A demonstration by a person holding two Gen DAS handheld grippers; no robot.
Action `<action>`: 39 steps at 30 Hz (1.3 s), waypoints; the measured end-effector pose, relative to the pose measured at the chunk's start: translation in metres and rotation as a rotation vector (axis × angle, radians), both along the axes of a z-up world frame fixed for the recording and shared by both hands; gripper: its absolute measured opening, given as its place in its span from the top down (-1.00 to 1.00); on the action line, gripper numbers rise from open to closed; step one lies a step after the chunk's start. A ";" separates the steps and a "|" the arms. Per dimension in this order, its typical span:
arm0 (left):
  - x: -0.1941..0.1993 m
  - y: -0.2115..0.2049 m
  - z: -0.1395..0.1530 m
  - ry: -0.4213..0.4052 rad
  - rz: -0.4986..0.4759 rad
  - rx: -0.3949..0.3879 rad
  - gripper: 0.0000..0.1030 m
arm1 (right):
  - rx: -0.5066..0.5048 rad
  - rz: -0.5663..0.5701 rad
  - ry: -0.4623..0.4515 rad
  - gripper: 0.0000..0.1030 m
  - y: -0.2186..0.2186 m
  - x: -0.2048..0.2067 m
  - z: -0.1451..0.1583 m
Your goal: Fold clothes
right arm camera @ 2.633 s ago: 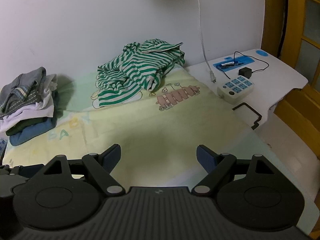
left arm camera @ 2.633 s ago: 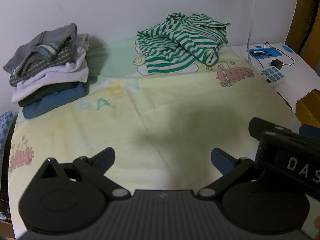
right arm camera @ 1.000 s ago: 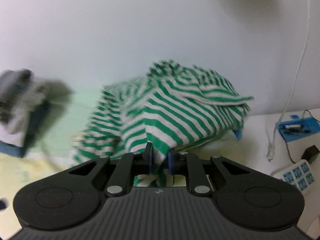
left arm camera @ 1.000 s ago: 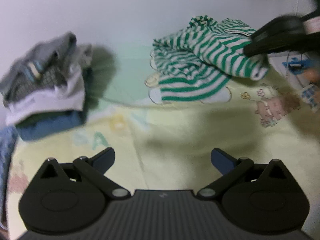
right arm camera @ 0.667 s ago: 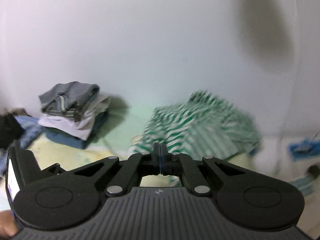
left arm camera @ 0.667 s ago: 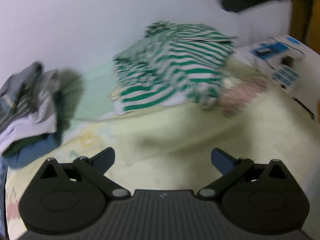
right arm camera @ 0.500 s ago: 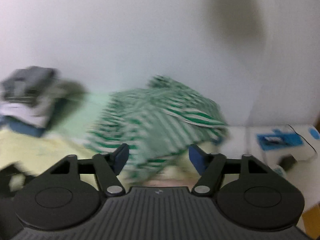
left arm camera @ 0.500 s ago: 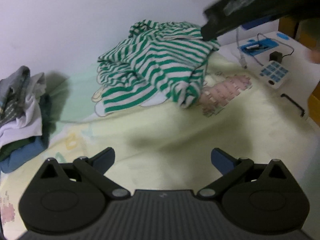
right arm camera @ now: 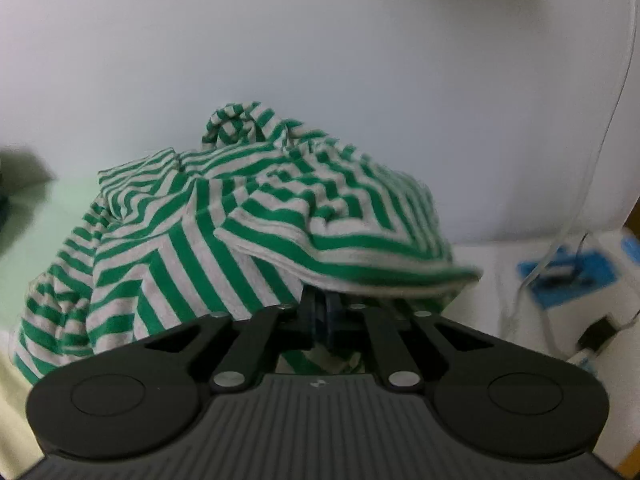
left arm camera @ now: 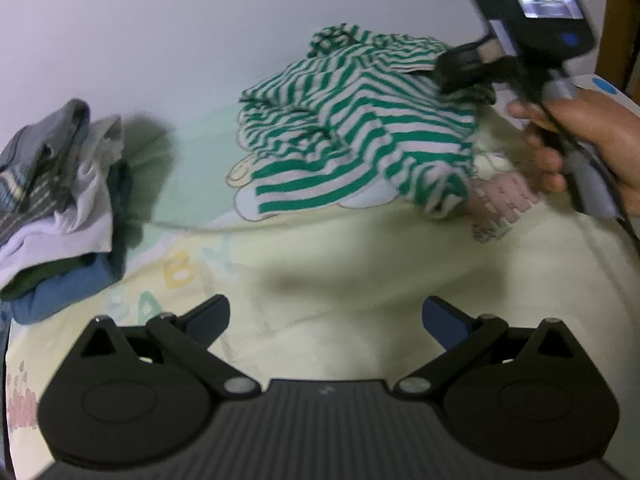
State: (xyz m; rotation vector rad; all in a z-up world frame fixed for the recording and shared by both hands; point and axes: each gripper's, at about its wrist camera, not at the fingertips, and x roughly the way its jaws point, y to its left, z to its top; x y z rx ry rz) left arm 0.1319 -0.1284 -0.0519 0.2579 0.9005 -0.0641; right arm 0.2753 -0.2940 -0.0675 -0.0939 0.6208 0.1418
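Green-and-white striped garment (right arm camera: 256,240), pale yellow printed blanket (left arm camera: 360,264), black tongs (left arm camera: 325,320)

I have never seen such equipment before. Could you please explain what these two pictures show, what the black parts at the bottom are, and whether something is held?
There is no robot arm here. A person holds a hand tool with two jaws in each hand, and a camera on each tool looks forward along them.

One picture comes from the left gripper. Its jaws stand wide apart and hold nothing. Ahead lies a pale yellow blanket, with a stack of folded clothes on the left and a crumpled green striped garment further back. On the right you see the person's right hand holding the other tool.

The other picture comes from the right gripper. Its jaws are closed under a fold of the striped garment, apparently pinching the cloth.
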 end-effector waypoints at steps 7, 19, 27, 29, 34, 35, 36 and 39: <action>0.013 -0.003 -0.012 0.004 0.028 -0.011 -0.98 | 0.053 0.241 -0.092 0.92 0.011 -0.072 0.042; 0.031 -0.064 -0.012 -0.110 -0.131 0.058 -0.98 | 0.279 0.347 -0.030 0.93 -0.009 -0.113 0.078; 0.073 -0.089 -0.003 -0.138 -0.116 0.064 0.55 | 0.353 0.400 -0.098 0.99 -0.018 -0.129 0.106; 0.080 -0.086 -0.004 -0.109 -0.090 0.029 0.71 | 0.369 0.414 -0.116 0.80 -0.020 -0.132 0.113; 0.090 -0.059 -0.009 -0.056 0.055 0.038 0.85 | 0.221 0.155 -0.211 -0.61 -0.025 -0.111 0.085; 0.092 -0.050 -0.007 -0.047 0.085 0.026 0.85 | 0.170 0.120 -0.199 -0.61 -0.023 -0.100 0.074; 0.094 -0.042 -0.006 -0.036 0.117 0.016 0.85 | 0.113 0.098 -0.173 -0.61 -0.019 -0.086 0.061; 0.098 -0.019 -0.004 0.001 0.190 -0.001 0.84 | 0.009 0.059 -0.081 -0.60 -0.011 -0.046 0.020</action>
